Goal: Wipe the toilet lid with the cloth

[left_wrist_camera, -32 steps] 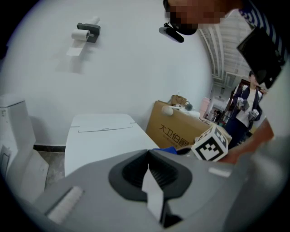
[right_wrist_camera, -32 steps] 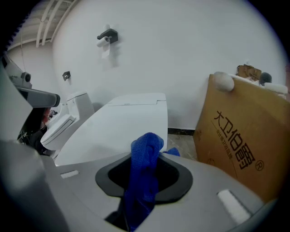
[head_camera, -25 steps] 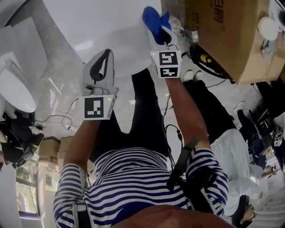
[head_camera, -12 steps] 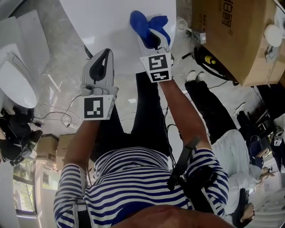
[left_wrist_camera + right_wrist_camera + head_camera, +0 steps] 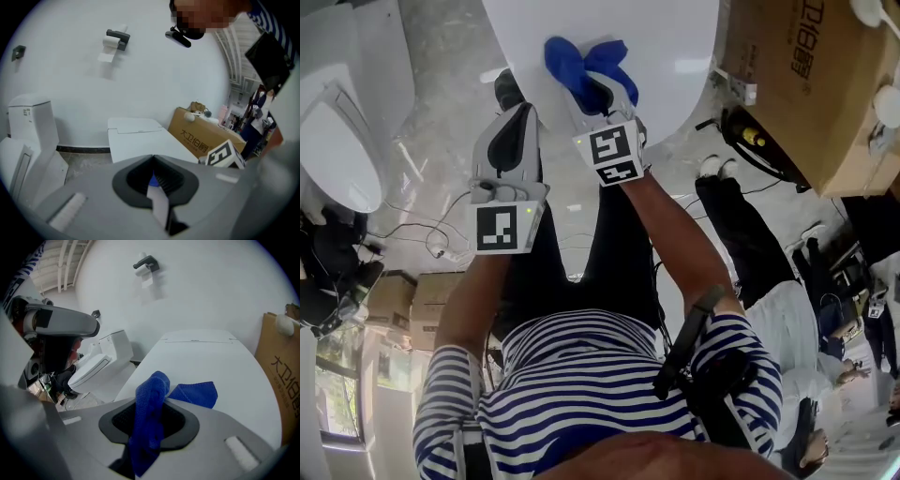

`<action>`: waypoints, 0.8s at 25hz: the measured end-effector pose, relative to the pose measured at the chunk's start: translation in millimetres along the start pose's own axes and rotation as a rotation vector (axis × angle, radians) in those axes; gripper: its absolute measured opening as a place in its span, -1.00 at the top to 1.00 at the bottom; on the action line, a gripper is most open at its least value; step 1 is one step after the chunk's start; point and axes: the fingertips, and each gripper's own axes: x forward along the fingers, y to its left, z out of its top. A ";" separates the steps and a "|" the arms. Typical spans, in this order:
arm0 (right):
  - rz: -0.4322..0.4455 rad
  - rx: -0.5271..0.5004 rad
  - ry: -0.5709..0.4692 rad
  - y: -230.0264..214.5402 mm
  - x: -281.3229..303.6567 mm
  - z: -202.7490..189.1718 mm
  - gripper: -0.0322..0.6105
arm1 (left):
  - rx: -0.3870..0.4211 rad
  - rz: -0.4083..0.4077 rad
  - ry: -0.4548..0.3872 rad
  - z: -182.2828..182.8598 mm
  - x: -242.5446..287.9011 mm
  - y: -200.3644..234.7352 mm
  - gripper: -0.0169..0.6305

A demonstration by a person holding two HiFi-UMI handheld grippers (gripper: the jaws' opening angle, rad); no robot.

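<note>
Blue-and-white striped shirt (image 5: 572, 394), dark trousers (image 5: 581, 258)

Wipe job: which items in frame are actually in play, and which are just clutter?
In play:
blue microfibre cloth, clamped in the right gripper
white toilet lid beneath it

Lying about:
brown cardboard box
second white toilet
grey wall-mounted paper-roll holder
left gripper, shut on nothing, idle

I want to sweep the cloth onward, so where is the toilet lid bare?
The lid is bare beyond the cloth toward the wall and rightward toward the cardboard box. Crowded at the near left edge, where the left tool and right tool sit close.
</note>
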 end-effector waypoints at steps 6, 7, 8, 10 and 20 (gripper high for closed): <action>0.051 -0.030 -0.007 36.9 22.4 13.3 0.55 | -0.005 0.014 -0.004 -2.5 -9.8 24.9 0.94; 0.058 -0.036 -0.005 42.7 25.9 15.3 0.55 | -0.007 0.016 -0.004 -2.3 -12.0 29.1 0.94; 0.066 -0.042 -0.003 48.8 29.4 17.4 0.55 | -0.010 0.019 -0.004 -2.1 -14.4 33.8 0.94; 0.082 -0.057 -0.003 61.2 36.6 23.6 0.55 | -0.015 0.026 -0.005 -1.6 -19.0 44.4 0.94; 0.139 -0.074 -0.003 105.1 61.7 34.6 0.55 | -0.030 0.052 -0.002 -7.9 -31.7 78.3 0.94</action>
